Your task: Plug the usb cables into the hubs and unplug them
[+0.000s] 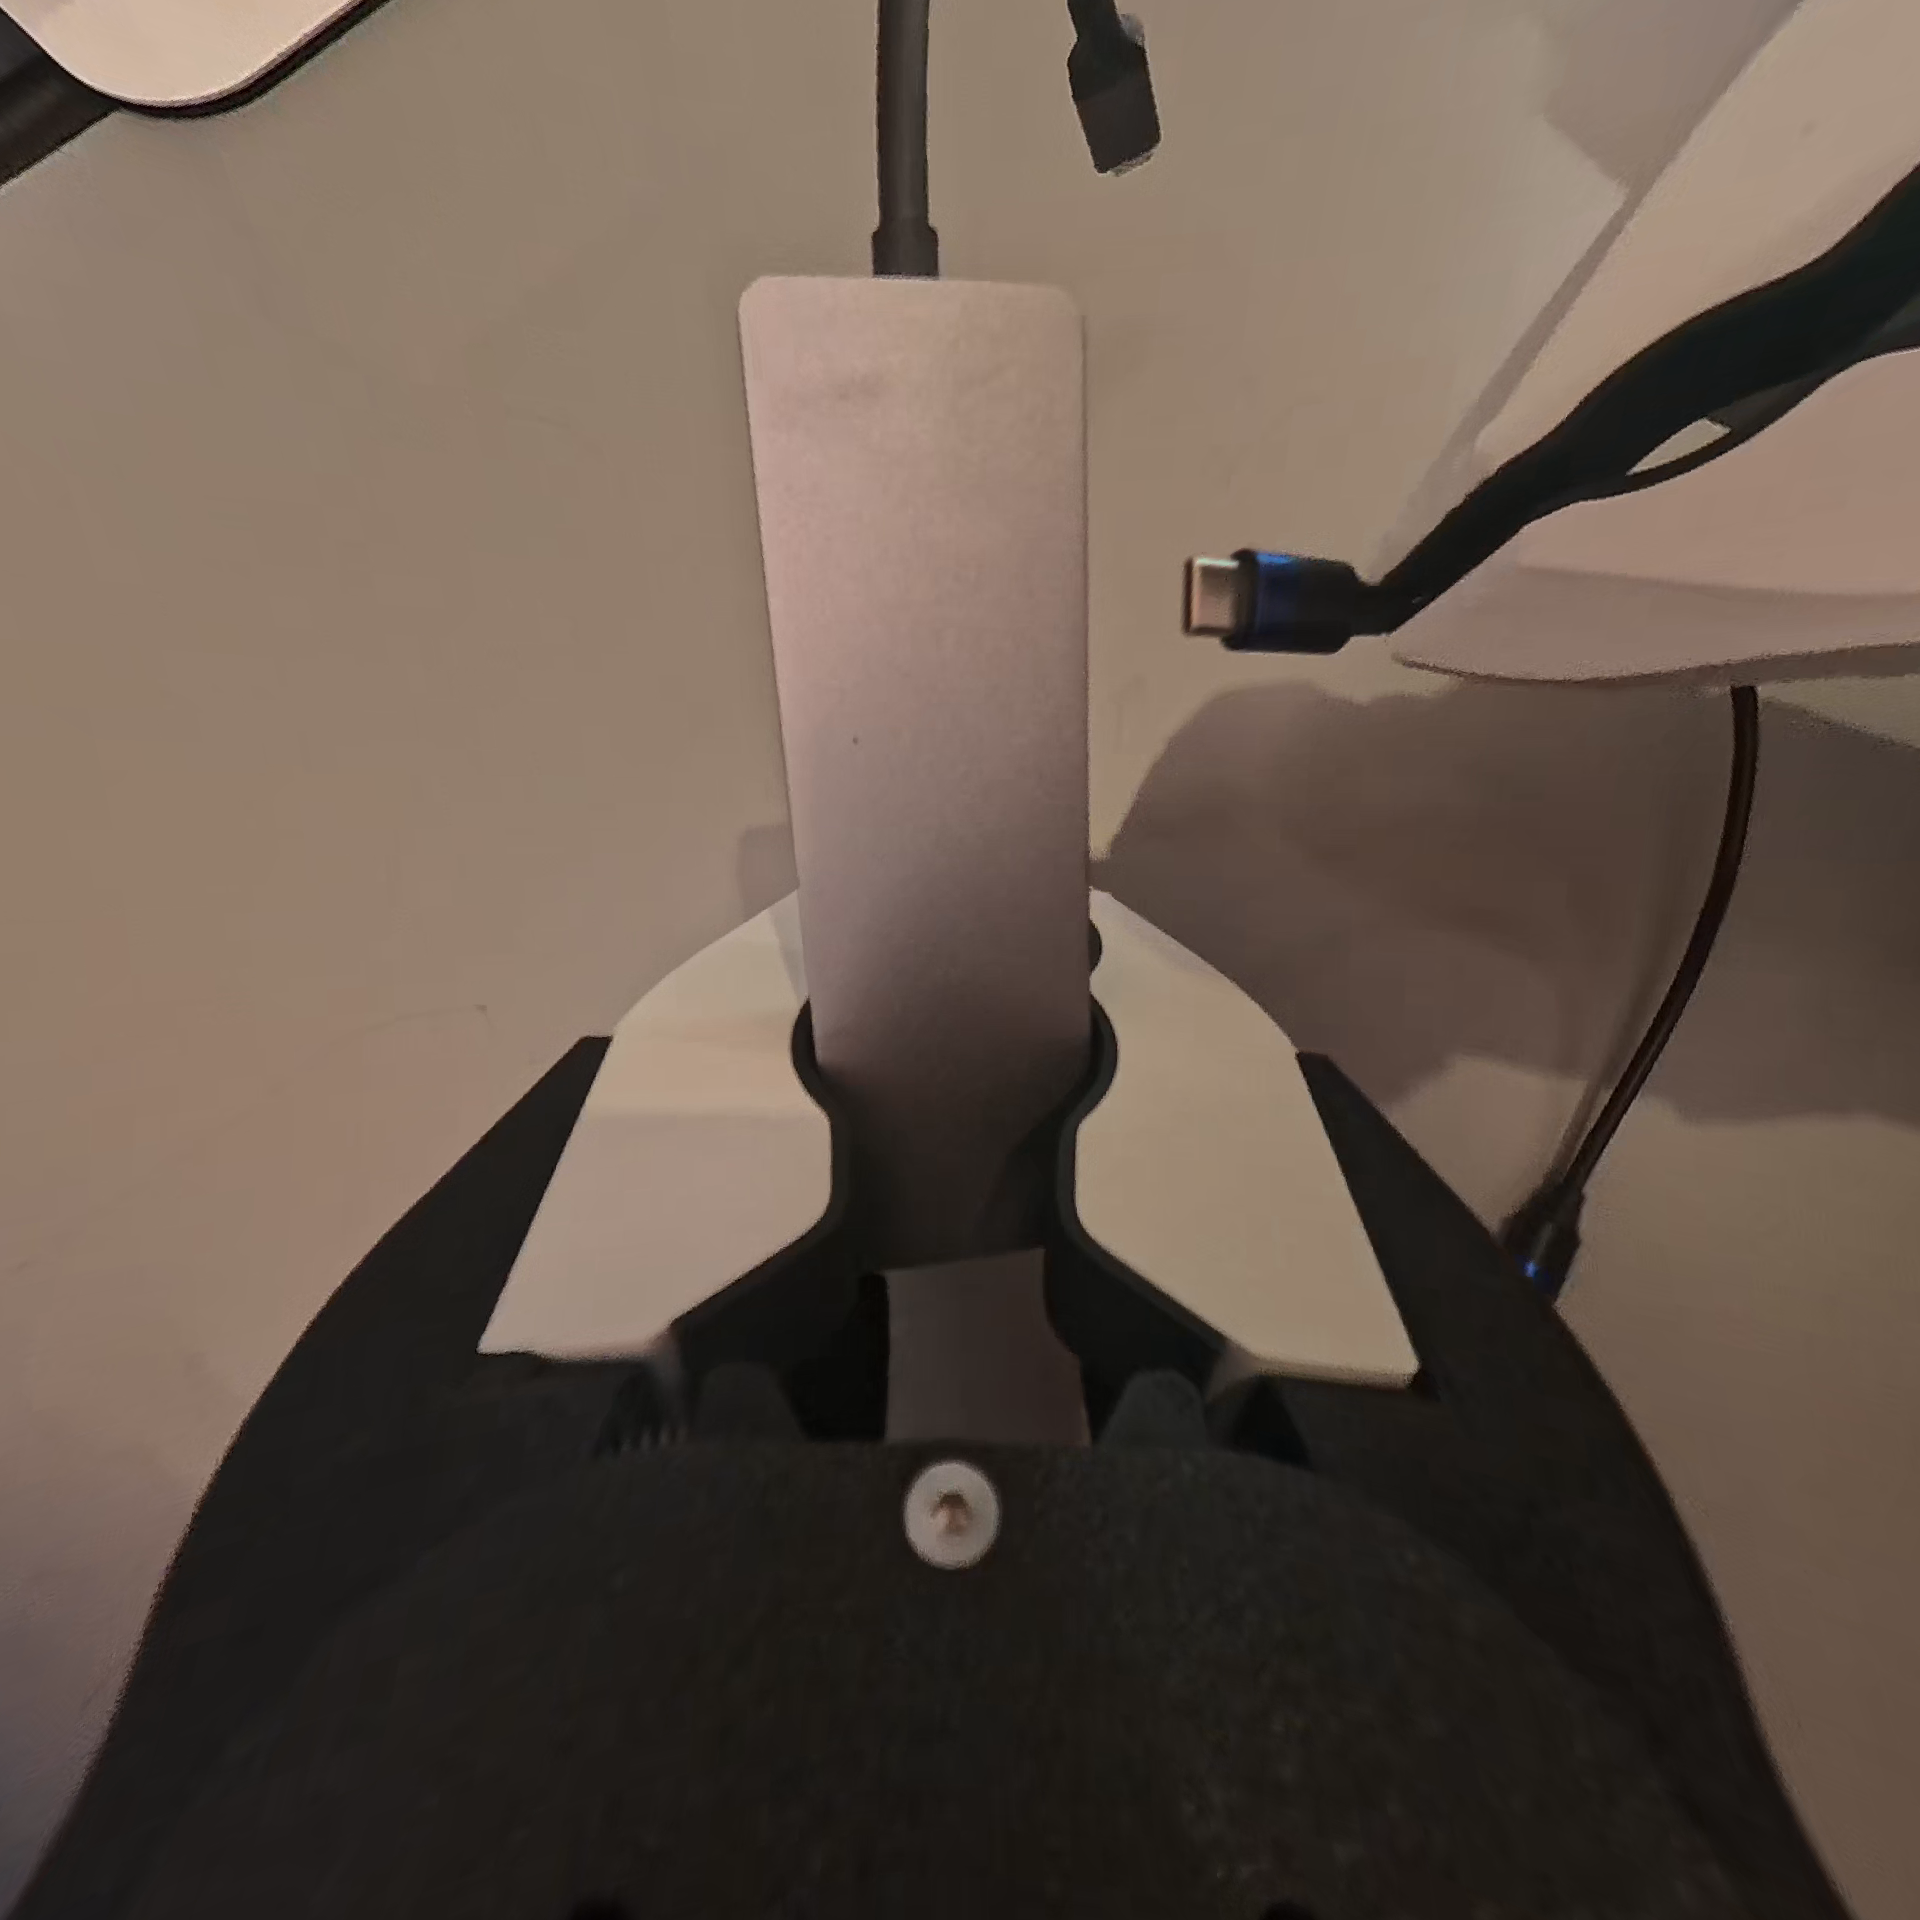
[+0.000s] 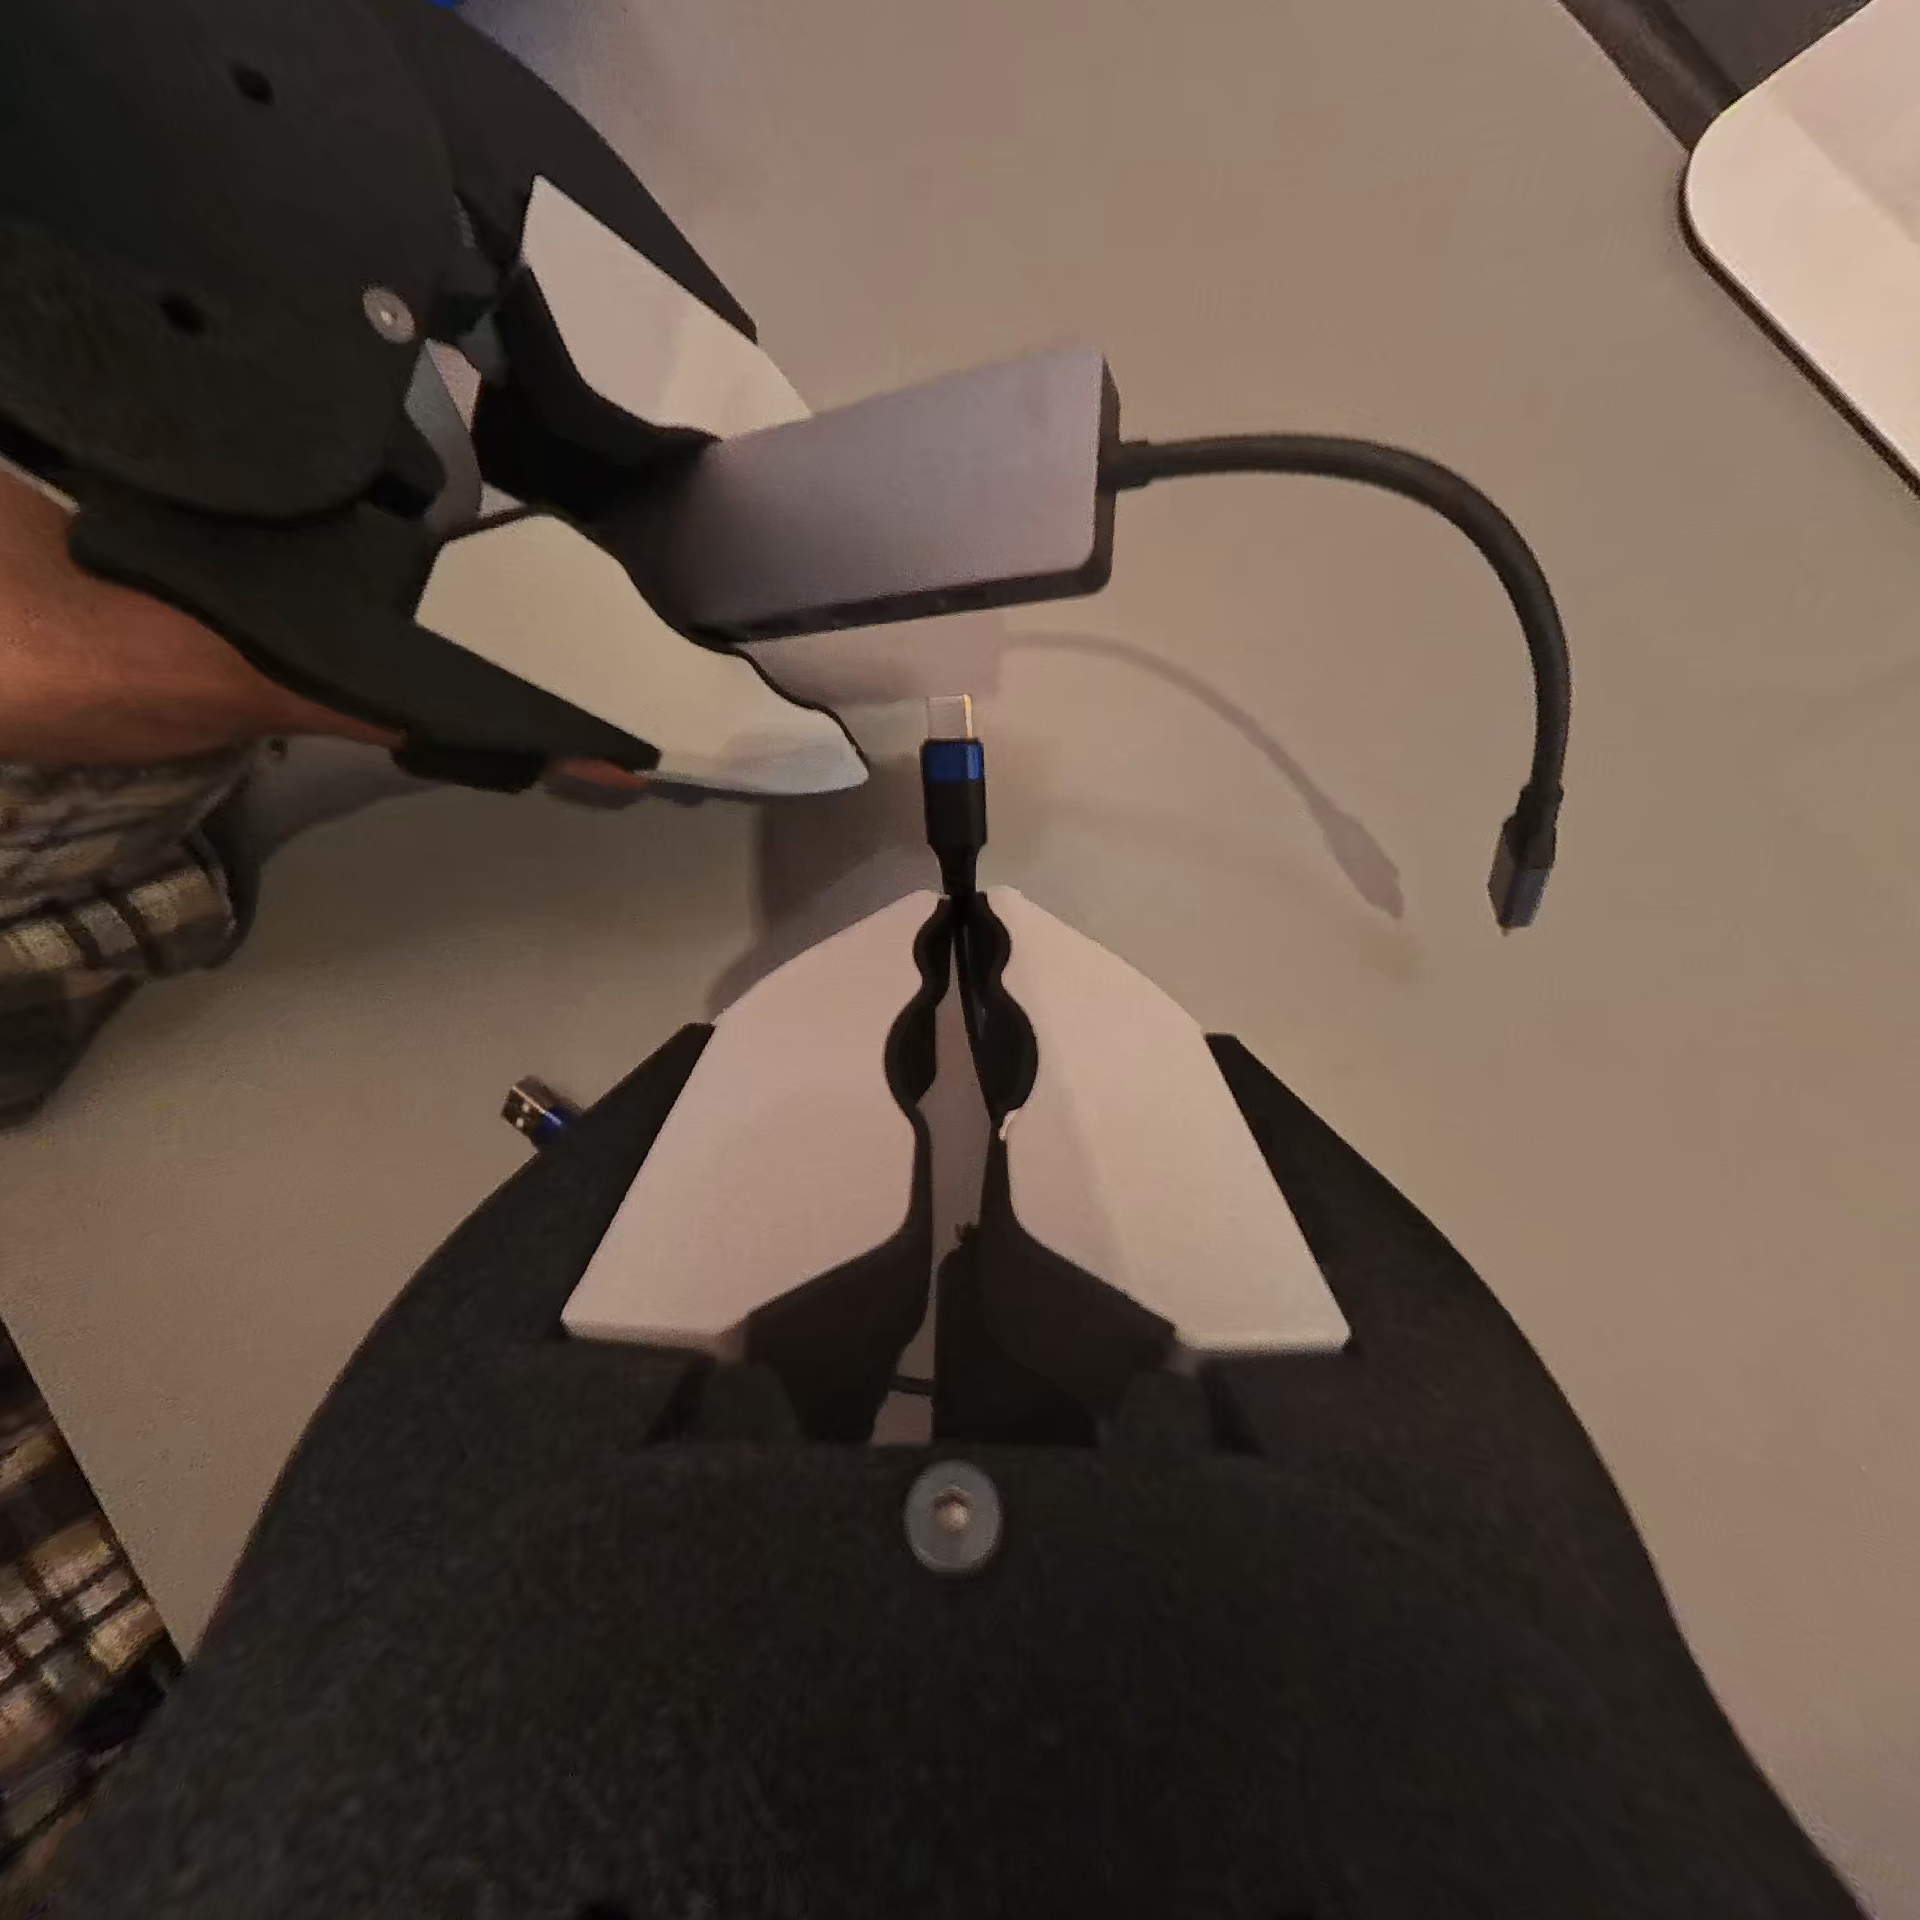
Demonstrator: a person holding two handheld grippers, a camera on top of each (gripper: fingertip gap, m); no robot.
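Observation:
My left gripper (image 1: pixel 951 1039) is shut on the near end of a grey USB hub (image 1: pixel 920 644) and holds it above the white table. The hub's own dark cable (image 1: pixel 902 125) hangs free, and its plug (image 1: pixel 1117 104) is not connected. My right gripper (image 2: pixel 961 914) is shut on a black cable just behind its USB-C plug (image 2: pixel 951 748), which has a blue collar. The plug points at the hub's port side (image 2: pixel 914 499) and stops a short gap from it. In the left wrist view the plug (image 1: pixel 1268 603) sits to the right of the hub, apart from it.
The black cable's other end, a USB-A plug (image 2: pixel 530 1107) with a blue collar, lies on the table (image 2: pixel 1455 1247) by my right gripper. A silver flat device (image 2: pixel 1818 260) sits at the table's far corner. A person's hand (image 2: pixel 104 665) and a plaid sleeve are at the left. About 8 centimeters separates my left fingertips from my right.

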